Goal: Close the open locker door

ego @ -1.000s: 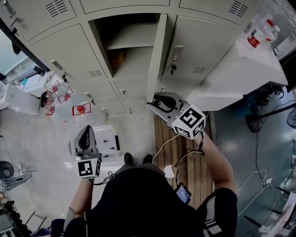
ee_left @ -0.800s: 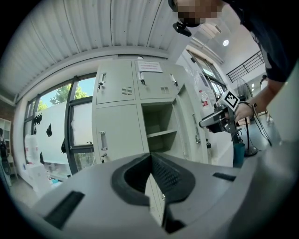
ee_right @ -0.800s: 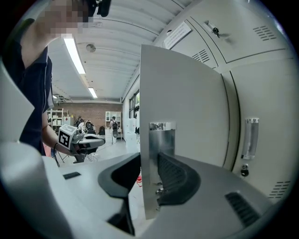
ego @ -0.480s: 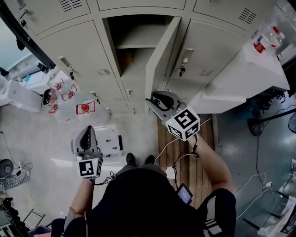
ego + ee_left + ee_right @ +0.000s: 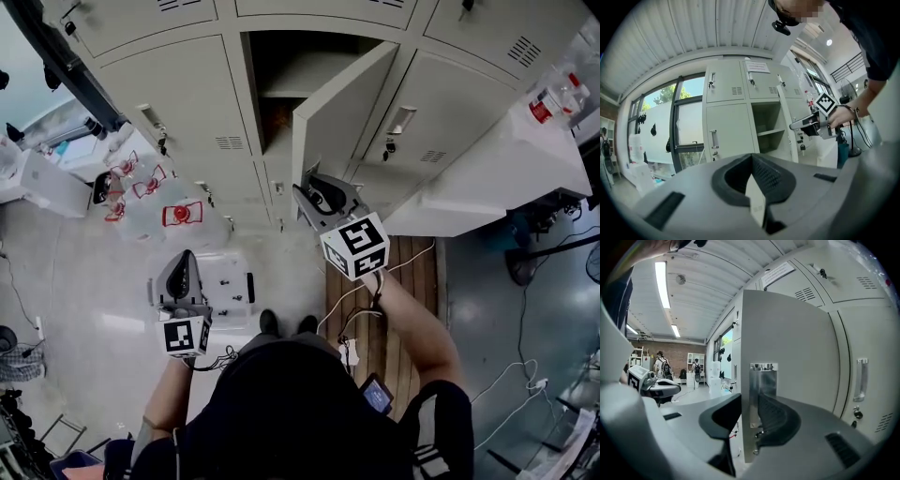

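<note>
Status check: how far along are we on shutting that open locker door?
Done: the right tongs are clamped on the free edge of the locker door, at its metal handle plate. In hand: the door stands partly open, angled across the compartment. Left: swing it fully shut, then let go. The left tongs hang shut and idle.

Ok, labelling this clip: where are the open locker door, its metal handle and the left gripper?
open locker door (image 5: 333,122), head view, outer face.
metal handle (image 5: 763,380), right gripper view, plate's upper half.
left gripper (image 5: 180,258), head view, tongs' tip.
</note>
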